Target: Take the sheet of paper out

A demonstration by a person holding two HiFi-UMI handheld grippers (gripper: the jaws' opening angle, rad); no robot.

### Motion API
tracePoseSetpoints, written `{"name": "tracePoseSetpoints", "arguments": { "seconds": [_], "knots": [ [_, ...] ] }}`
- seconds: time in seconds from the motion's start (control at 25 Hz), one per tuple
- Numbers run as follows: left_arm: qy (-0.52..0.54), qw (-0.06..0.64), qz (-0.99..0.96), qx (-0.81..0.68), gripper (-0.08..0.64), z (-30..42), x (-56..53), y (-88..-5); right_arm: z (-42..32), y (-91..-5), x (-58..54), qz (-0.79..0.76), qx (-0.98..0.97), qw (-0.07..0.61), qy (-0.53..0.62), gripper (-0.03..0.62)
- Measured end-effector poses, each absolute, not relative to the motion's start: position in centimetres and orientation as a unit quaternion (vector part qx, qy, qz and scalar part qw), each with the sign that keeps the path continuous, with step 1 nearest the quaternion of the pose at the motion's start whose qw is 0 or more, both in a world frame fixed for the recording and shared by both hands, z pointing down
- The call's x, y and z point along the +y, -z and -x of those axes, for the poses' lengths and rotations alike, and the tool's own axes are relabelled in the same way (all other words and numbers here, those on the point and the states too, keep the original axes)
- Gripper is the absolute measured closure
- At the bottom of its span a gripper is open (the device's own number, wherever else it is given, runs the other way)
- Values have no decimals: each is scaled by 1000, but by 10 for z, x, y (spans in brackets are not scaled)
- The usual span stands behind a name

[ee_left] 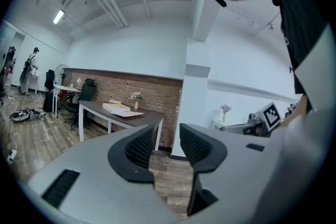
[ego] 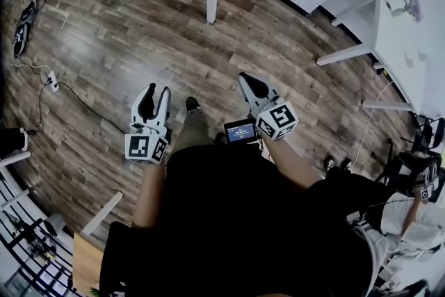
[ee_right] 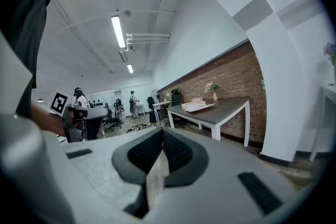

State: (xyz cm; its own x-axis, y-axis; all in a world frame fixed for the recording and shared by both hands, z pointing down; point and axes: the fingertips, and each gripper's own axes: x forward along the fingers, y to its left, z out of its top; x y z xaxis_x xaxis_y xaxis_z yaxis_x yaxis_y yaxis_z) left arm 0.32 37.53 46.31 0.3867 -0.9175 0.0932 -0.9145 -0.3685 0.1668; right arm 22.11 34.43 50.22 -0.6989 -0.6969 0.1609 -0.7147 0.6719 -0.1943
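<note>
A person stands on a wooden floor (ego: 139,38) with a gripper in each hand, both aimed roughly level toward a dark counter (ee_left: 144,119) beside a brick wall (ee_left: 105,86). The left gripper (ee_left: 167,136) has its fingers well apart and empty. The right gripper (ee_right: 161,132) has its fingers closed together on nothing. Pale papers (ee_left: 122,109) lie on the counter, well apart from both grippers. This looks like the approach; next comes walking up and lining a gripper with a sheet's edge. Which item is the sheet, and what holds it, is too small to tell.
</note>
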Motion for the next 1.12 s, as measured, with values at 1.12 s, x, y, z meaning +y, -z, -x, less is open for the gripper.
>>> {"name": "tracePoseSetpoints", "arguments": {
  "seconds": [1.12],
  "knots": [
    [-7,113,-820,-561,414,114,-1,-470,-106,-494,-46,-397,-910,16,-118,588]
  ]
}}
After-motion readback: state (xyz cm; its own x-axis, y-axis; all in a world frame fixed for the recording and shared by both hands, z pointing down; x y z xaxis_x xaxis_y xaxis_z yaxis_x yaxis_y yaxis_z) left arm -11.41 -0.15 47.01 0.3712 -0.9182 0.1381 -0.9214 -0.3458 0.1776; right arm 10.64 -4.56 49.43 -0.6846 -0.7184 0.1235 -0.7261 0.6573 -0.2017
